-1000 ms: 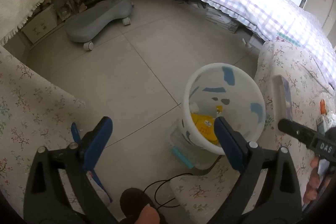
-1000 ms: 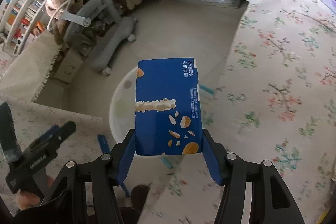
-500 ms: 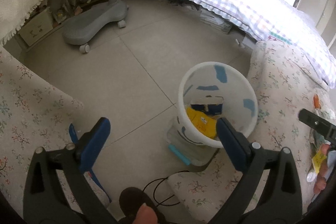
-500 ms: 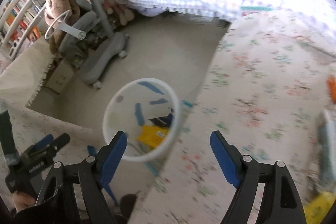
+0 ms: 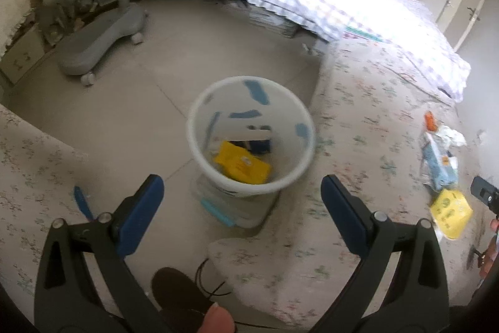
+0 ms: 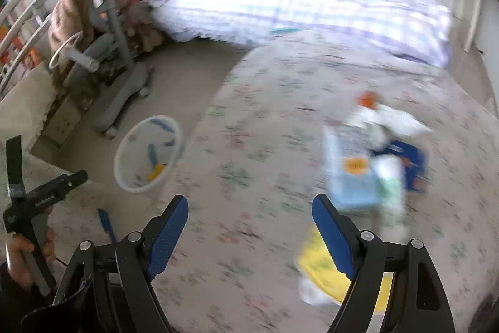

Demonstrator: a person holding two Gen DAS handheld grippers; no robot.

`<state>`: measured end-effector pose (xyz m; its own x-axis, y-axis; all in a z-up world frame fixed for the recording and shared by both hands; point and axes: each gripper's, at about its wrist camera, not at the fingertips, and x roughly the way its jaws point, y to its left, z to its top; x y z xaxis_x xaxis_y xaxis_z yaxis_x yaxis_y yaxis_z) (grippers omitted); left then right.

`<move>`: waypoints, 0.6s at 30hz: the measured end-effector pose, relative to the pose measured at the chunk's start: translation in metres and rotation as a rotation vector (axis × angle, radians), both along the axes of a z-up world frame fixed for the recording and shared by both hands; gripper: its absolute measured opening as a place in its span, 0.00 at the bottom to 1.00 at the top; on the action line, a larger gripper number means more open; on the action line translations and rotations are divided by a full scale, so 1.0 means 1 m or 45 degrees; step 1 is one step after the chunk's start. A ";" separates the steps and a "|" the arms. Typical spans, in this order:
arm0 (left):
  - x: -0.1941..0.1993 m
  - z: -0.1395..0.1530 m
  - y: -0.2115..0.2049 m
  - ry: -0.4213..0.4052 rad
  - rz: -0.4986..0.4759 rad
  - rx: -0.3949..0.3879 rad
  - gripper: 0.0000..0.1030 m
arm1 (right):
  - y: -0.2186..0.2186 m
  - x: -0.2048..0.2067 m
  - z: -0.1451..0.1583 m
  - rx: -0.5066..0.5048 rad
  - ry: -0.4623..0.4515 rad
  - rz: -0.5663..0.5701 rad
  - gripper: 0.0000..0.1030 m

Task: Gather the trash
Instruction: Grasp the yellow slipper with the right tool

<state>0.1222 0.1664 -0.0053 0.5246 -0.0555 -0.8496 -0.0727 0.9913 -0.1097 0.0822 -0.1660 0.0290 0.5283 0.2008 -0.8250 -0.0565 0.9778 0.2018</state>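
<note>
Both the left tool and right tool are open and empty, and trash lies piled on the flowered surface, so a grab may drag neighbouring pieces off.

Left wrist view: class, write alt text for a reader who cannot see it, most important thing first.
The open, empty left gripper hovers above a white bin on the tiled floor, which holds a yellow packet and other wrappers. To the right, more litter, including a yellow wrapper, lies on a floral cloth.
</note>
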 end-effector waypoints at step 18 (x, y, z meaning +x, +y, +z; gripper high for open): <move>0.002 -0.004 -0.102 0.066 -0.251 -0.017 0.97 | -0.103 -0.034 -0.045 0.063 0.187 -0.114 0.81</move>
<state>0.1244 0.0646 -0.0089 0.4581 -0.1646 -0.8735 0.1169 0.9853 -0.1244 0.0484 -0.2694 -0.0165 0.4205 0.2005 -0.8849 0.0642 0.9663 0.2494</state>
